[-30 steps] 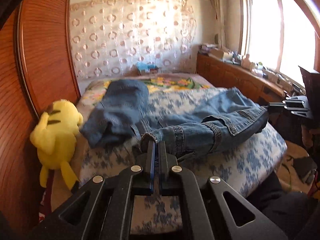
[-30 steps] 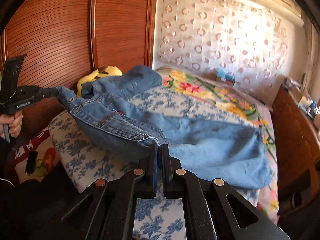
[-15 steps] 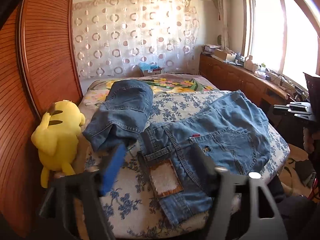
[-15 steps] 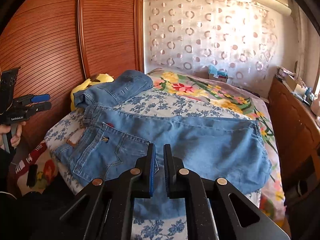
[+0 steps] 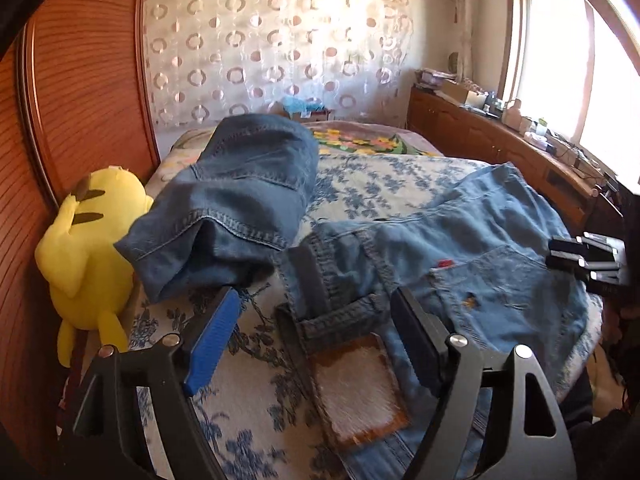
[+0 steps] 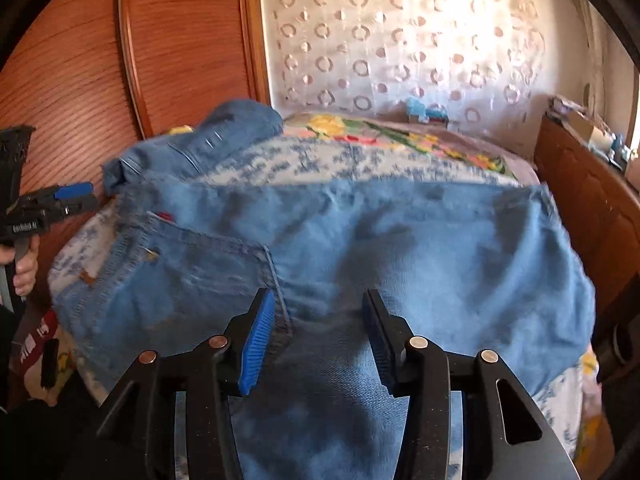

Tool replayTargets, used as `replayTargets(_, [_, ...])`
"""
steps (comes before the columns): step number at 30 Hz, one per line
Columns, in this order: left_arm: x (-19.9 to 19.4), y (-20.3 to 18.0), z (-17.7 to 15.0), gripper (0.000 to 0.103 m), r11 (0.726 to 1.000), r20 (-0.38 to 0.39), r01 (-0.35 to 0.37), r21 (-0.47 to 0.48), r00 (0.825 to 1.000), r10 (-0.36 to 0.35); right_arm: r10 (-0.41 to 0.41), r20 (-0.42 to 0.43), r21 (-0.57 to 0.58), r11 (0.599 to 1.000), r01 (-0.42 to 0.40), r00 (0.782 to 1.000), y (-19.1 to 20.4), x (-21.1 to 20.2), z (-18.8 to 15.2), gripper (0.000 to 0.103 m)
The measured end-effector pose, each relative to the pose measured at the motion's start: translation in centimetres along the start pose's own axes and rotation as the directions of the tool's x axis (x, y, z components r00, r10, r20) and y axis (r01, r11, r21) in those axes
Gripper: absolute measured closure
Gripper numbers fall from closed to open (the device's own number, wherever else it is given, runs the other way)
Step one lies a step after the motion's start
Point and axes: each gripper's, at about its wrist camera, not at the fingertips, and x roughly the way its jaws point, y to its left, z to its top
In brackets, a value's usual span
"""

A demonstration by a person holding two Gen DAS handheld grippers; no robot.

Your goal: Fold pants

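Observation:
Light blue jeans lie spread across the bed with the back pocket up, the waistband and its leather patch near the bed's front edge. My left gripper is open and empty just above the waistband. In the right wrist view the jeans lie flat, folded at the right. My right gripper is open and empty over the seat of the jeans. The left gripper also shows in the right wrist view, and the right gripper in the left wrist view.
A second, darker pair of jeans lies bunched at the bed's far left. A yellow plush toy leans between the bed and a wooden wardrobe. A cluttered wooden counter runs along the right under the window.
Both grippers let go of the jeans and opened. The jeans dropped from being held up and now lie flat on the bed. Both grippers moved in closer over them.

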Motion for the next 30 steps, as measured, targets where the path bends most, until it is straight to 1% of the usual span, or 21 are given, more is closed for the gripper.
replayTargets(1, [0.6, 0.4, 0.1, 0.028, 1.0, -0.005, -0.011, -0.007, 1.0, 0.011, -0.004, -0.008, -0.001, 1.0, 0.004, 1.0, -0.2, 0.6, -0.1, 0.055])
replayTargets(2, [1.0, 0.7, 0.2, 0.034, 0.999, -0.01, -0.03, -0.013, 0.999, 0.03, -0.008, -0.013, -0.005, 1.0, 0.008, 1.0, -0.2, 0.9, -0.2, 0.055])
replayTargets(3, [1.5, 1.0, 0.4, 0.035, 0.999, -0.015, -0.041, -0.019, 0.999, 0.041, -0.019, -0.02, -0.009, 1.0, 0.018, 1.0, -0.1, 1.4, -0.3, 0.055])
replayTargets(4, [1.9, 1.2, 0.5, 0.035, 0.999, -0.016, -0.038, -0.022, 0.999, 0.038, -0.024, -0.025, -0.01, 1.0, 0.023, 0.999, -0.2, 1.7, -0.4, 0.055])
replayTargets(6, [2.4, 1.6, 0.8, 0.04, 0.999, -0.017, -0.029, -0.022, 0.999, 0.029, -0.023, -0.025, -0.005, 1.0, 0.023, 0.999, -0.4, 2.0, -0.4, 0.055])
replayTargets(8, [3.1, 1.7, 1.1, 0.041, 0.999, -0.024, -0.031, -0.023, 0.999, 0.03, -0.027, -0.023, -0.007, 1.0, 0.027, 0.999, -0.4, 2.1, -0.5, 0.055])
replayTargets(10, [3.5, 1.7, 1.3, 0.042, 1.0, -0.033, -0.013, -0.022, 0.999, 0.012, -0.029, -0.017, -0.005, 1.0, 0.029, 0.999, -0.4, 2.4, -0.7, 0.055])
replayTargets(12, [4.0, 1.6, 1.4, 0.046, 1.0, -0.043, 0.007, -0.019, 0.999, -0.008, -0.032, -0.016, 0.0, 0.999, 0.032, 0.999, -0.3, 2.7, -1.0, 0.055])
replayTargets(14, [4.5, 1.6, 1.5, 0.048, 1.0, -0.054, 0.0, -0.028, 0.999, -0.001, -0.039, -0.007, -0.003, 0.999, 0.039, 0.999, -0.2, 2.4, -1.4, 0.055])
replayTargets(16, [4.8, 1.6, 1.4, 0.053, 0.999, -0.064, 0.006, -0.035, 0.998, -0.008, -0.041, -0.003, -0.002, 0.999, 0.041, 0.999, -0.1, 2.3, -1.5, 0.055])
replayTargets(20, [5.0, 1.5, 1.1, 0.068, 0.998, -0.072, 0.035, -0.046, 0.997, -0.038, -0.037, 0.003, -0.002, 0.999, 0.037, 0.999, -0.1, 2.2, -1.8, 0.055])
replayTargets(21, [4.9, 1.4, 1.1, 0.074, 0.999, -0.071, 0.031, -0.042, 0.997, -0.034, -0.036, 0.003, 0.0, 0.999, 0.036, 0.999, -0.2, 2.2, -1.8, 0.055])
replayTargets(22, [4.8, 1.3, 1.0, 0.076, 0.999, -0.075, 0.032, -0.036, 0.997, -0.034, -0.036, 0.004, 0.0, 0.999, 0.036, 0.999, -0.2, 2.2, -1.9, 0.055])
replayTargets(23, [4.7, 1.2, 1.0, 0.083, 0.999, -0.079, 0.028, -0.034, 0.996, -0.03, -0.036, 0.005, 0.0, 0.999, 0.036, 0.999, -0.3, 2.1, -1.8, 0.055])
replayTargets(24, [4.7, 1.3, 1.0, 0.093, 0.999, -0.081, 0.024, -0.035, 0.996, -0.027, -0.036, 0.005, -0.001, 0.999, 0.036, 0.999, -0.3, 2.1, -1.9, 0.055])
replayTargets(26, [4.3, 1.4, 1.0, 0.098, 0.999, -0.077, 0.008, -0.039, 0.997, -0.011, -0.033, 0.007, 0.004, 0.999, 0.033, 0.999, -0.4, 2.1, -1.9, 0.055])
replayTargets(30, [2.2, 0.9, 0.8, 0.1, 1.0, -0.023, -0.015, -0.022, 1.0, 0.015, -0.028, 0.012, 0.02, 0.999, 0.027, 1.0, -0.7, 2.0, -1.9, 0.055])
